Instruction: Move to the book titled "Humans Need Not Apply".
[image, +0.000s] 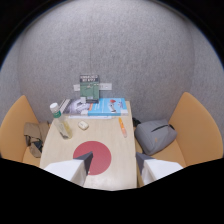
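Two fingers of the gripper (114, 170) stand apart with nothing between them, above the near end of a wooden table (107, 137). Far beyond them, at the table's back edge against the grey wall, a dark book (89, 88) stands upright; its white cover lettering cannot be read, so it is only presumed to be the target. It would likely handle as a stiff, light paperback, best gripped by its side edges. A blue book (111, 107) lies flat just before it.

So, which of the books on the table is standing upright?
The dark green book at the table's far end, against the wall. The blue book and the grey one lie flat before it.
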